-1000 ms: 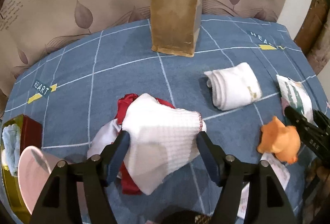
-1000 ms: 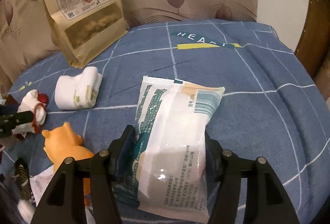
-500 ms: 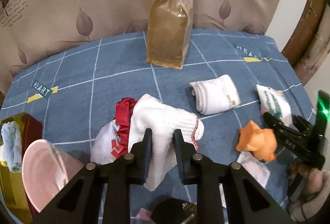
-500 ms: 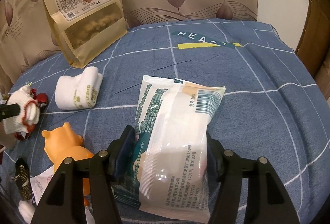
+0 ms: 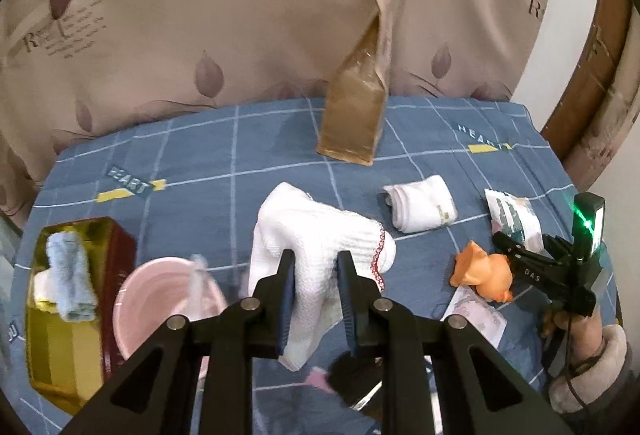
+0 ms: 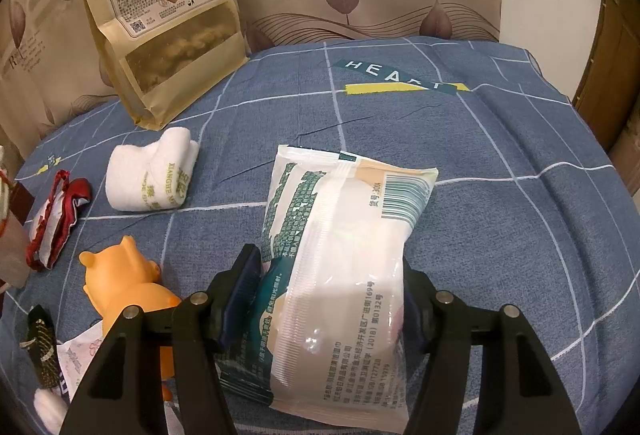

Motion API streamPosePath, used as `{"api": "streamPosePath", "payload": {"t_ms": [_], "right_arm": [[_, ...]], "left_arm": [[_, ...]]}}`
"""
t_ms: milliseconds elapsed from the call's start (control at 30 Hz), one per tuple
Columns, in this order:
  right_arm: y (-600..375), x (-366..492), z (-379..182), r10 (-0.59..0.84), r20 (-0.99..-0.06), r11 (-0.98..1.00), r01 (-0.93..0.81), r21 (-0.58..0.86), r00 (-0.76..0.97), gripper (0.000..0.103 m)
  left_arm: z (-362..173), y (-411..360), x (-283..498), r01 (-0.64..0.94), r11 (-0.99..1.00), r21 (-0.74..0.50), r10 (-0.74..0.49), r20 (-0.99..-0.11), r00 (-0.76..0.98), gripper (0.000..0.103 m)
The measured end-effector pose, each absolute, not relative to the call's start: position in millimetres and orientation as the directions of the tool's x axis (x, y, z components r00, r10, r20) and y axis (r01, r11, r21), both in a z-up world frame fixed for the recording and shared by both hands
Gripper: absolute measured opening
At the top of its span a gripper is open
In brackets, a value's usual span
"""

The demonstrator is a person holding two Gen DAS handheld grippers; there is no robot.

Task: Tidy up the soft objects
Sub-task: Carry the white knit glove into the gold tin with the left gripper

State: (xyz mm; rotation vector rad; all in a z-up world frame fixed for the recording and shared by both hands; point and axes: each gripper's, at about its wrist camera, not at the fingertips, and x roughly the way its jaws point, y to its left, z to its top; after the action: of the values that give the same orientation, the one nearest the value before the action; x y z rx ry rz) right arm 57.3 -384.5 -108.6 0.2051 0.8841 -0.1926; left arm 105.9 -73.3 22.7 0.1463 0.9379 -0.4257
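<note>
Held thing: I had the left gripper (image 5: 313, 277) with its fingers pinched on a white knitted glove (image 5: 316, 235), taking it through the palm, the red-stitched cuff to the right.
Where it was: lifted clear of the blue checked bedsheet (image 5: 240, 151), in front of the brown paper snack bag (image 5: 354, 115), right of the pink bowl (image 5: 160, 295).
How it should handle: I judged it very light and limp; it drooped on both sides of the fingers, so a mid-body pinch looked safest against slipping out.
Likely destination: a guess only, the gold tin (image 5: 60, 319) left of the bowl, already holding folded cloths.
Right side: the right gripper (image 6: 332, 299) had its fingers spread round a plastic tissue pack (image 6: 344, 235); the near pad seemed to touch, but I could not tell whether they squeezed it.
Pack's handling: slick film, soft fill; I would grip across its width.
Others waiting: a rolled white towel (image 6: 152, 175) and an orange toy bear (image 6: 124, 279), left of the pack.
</note>
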Motion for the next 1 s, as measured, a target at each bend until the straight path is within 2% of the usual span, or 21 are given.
{"api": "streamPosePath", "payload": {"t_ms": [233, 567, 800, 1000], "right_arm": [[-385, 58, -109, -0.082, -0.781, 0.963, 0.25, 0.097, 0.619, 0.061], [-384, 58, -109, -0.082, -0.782, 0.963, 0.25, 0.097, 0.618, 0.061], [-384, 58, -109, -0.082, -0.782, 0.963, 0.25, 0.096, 0.618, 0.061], [-384, 58, -109, -0.083, -0.782, 0.963, 0.25, 0.096, 0.618, 0.061]], "left_arm": [[43, -24, 106, 0.346, 0.938, -0.024, -0.231, -0.787, 0.573, 0.021], [57, 82, 128, 0.143, 0.989, 0.038, -0.062, -0.773, 0.631, 0.021], [41, 126, 153, 0.066, 0.995, 0.071, 0.016, -0.791, 0.611, 0.021], [17, 142, 176, 0.047, 0.996, 0.071, 0.031, -0.819, 0.573, 0.021]]}}
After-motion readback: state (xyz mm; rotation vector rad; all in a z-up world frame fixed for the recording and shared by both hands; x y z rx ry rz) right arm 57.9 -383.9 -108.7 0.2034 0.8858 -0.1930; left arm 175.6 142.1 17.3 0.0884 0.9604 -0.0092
